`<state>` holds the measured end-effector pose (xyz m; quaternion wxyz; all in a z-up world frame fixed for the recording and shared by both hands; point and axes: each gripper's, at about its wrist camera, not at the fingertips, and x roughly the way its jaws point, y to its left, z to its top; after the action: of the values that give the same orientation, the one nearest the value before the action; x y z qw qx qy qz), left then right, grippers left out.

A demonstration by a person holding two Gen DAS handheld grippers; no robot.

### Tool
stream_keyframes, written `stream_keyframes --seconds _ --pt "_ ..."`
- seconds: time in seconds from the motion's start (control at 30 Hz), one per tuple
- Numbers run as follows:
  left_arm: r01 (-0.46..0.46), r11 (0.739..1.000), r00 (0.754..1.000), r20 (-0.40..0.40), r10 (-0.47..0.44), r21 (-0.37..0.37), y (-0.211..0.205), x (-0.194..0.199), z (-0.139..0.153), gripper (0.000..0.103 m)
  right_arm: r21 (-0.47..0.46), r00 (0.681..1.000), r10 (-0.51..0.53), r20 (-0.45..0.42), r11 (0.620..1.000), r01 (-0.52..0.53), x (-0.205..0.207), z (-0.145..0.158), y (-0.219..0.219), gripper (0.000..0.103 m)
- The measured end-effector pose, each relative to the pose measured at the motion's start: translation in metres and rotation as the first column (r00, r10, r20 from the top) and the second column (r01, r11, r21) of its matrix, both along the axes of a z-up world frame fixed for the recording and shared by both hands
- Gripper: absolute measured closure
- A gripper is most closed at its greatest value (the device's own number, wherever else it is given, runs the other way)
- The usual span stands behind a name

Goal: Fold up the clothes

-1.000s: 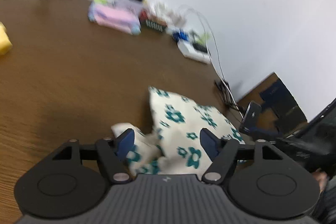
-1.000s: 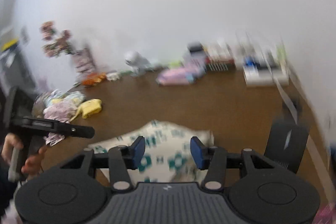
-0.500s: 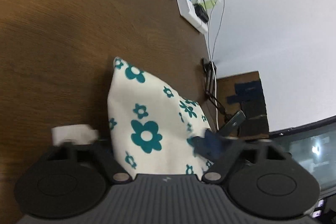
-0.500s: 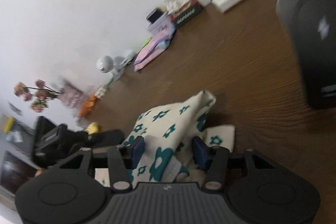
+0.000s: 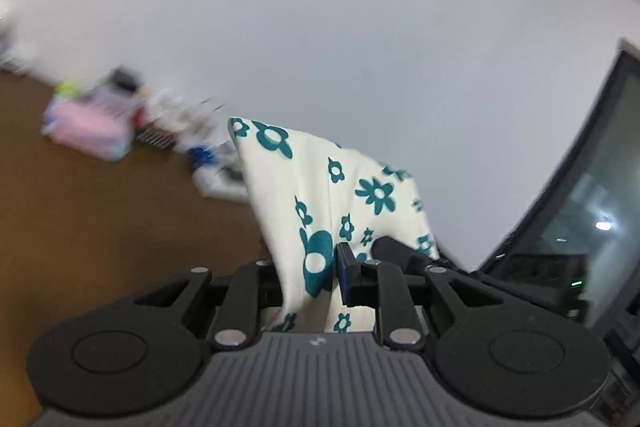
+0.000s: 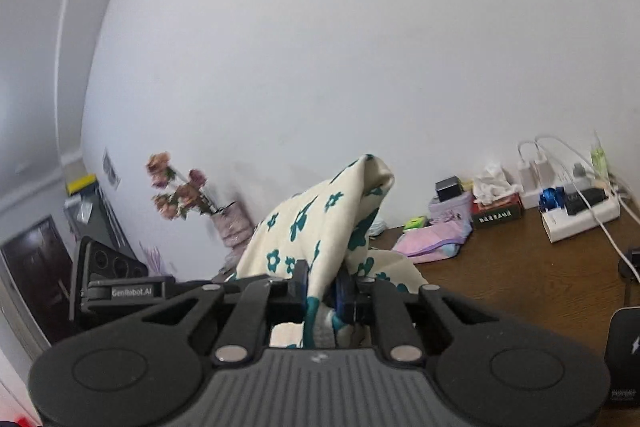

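Note:
A cream cloth with teal flowers (image 5: 320, 195) hangs lifted above the brown table (image 5: 100, 219). My left gripper (image 5: 310, 277) has its jaws closing, and the pads pinch one edge of the cloth; the blue right pad (image 5: 345, 281) presses on the fabric, while the left pad is hidden behind it. In the right wrist view the same cloth (image 6: 316, 223) rises in a peak. My right gripper (image 6: 322, 293) is also closing, pinched on a bunched edge. The left gripper's body (image 6: 120, 293) shows at the left of that view, beside the cloth.
Along the wall sit a folded pink garment (image 6: 434, 241), a tissue box (image 6: 496, 209), a power strip with cables (image 6: 580, 211) and a vase of flowers (image 6: 224, 223). A dark monitor (image 5: 588, 219) stands to the right. A black device (image 6: 624, 359) lies at the table's near right.
Both grippers have closed on the flowered cloth and raised it off the table. Both views have swung up from the tabletop toward the wall.

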<state>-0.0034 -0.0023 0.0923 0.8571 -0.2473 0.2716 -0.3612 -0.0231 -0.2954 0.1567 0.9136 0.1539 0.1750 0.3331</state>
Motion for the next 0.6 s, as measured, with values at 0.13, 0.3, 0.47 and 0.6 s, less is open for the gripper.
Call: stream_keyframes --seconds 0.13,0.3,0.47,0.6 --pt "-0.063 0.995 0.979 -0.188 0.075 0.072 0.000 -0.051 -0.059 0.084 -0.151 0.990 0.004 -0.143 0.988 -0.026 -0.040 -0.054 0.028 0.092" --pt "-0.110 0.986 0.948 -0.286 0.142 0.126 0.000 -0.080 -0.092 0.084 -0.152 0.950 -0.020 -0.312 0.988 -0.029 -0.059 -0.101 0.036 0.091" --pt "-0.123 0.977 0.927 -0.332 0.177 0.177 -0.008 -0.079 -0.097 0.063 -0.269 0.949 -0.089 -0.302 0.963 0.005 -0.073 -0.110 0.047 0.073" --pt "-0.144 0.967 0.942 -0.270 0.199 0.212 0.010 -0.087 -0.075 0.030 -0.208 0.952 -0.151 -0.266 0.973 0.097 -0.096 -0.085 0.010 0.047"
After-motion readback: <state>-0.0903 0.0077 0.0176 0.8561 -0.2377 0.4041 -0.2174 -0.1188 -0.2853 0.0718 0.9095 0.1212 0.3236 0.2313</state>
